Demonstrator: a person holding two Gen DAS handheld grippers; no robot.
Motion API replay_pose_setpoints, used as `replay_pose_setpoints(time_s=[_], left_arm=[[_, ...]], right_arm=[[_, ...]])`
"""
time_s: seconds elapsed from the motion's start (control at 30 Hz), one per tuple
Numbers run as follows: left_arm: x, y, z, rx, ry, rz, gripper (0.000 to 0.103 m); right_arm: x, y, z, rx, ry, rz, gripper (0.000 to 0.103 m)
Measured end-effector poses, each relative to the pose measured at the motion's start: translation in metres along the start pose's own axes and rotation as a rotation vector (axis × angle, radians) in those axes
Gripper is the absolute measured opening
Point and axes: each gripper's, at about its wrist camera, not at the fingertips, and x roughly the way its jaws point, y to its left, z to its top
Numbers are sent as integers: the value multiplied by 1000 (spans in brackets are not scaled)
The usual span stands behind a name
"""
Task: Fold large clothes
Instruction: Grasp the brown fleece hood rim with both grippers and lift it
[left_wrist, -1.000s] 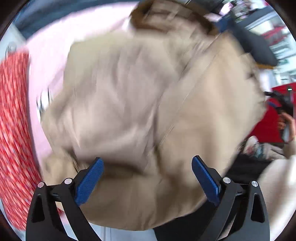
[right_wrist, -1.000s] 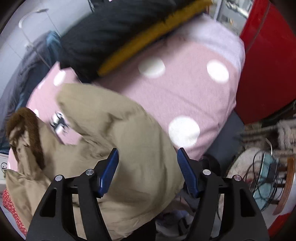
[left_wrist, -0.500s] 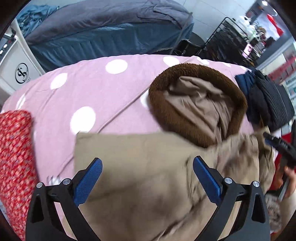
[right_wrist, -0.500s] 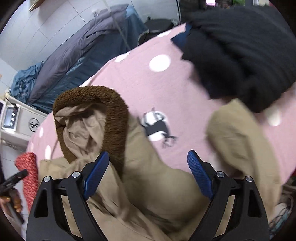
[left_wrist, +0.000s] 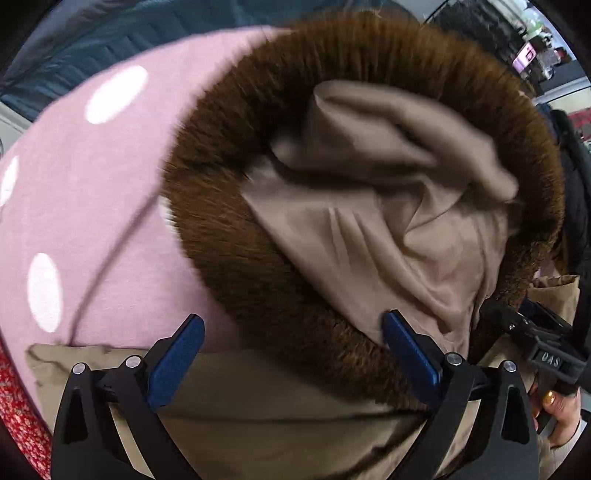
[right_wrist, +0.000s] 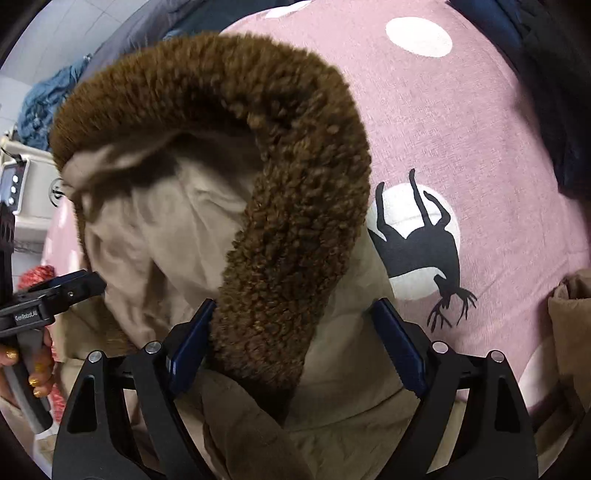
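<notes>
The beige coat (left_wrist: 280, 398) ran out of both wrist views at the bottom edge, so its body and sleeves could not be seen; in the right wrist view a beige fold (right_wrist: 570, 325) was cut off by the right edge. The brown fur trim (left_wrist: 240, 236) of its hood was smeared by motion blur in the left wrist view. The pink dotted cover (right_wrist: 480, 155) hid whatever carried it, and its corners lay outside both frames. A red patterned cloth (left_wrist: 18, 417) showed only as a sliver at the cover's left edge. Dark clothing (right_wrist: 554, 92) at the cover's far right edge was blurred and cropped.
</notes>
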Motion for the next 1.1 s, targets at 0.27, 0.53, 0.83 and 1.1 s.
replay_pose_setpoints(time_s=[0.27, 0.53, 0.83, 1.1], left_arm=[[13, -27, 5, 63, -17, -7, 35], [-63, -44, -7, 96, -260, 9, 16], [-175, -30, 19, 18, -557, 54, 16], [-202, 18, 48, -74, -555, 162, 35]], right_arm=[[-4, 24, -9, -116, -79, -74, 32], [-57, 57, 1, -88, -175, 28, 21], [-113, 162, 58, -324, -382, 187, 18], [-96, 222, 126, -344, -397, 223, 26]])
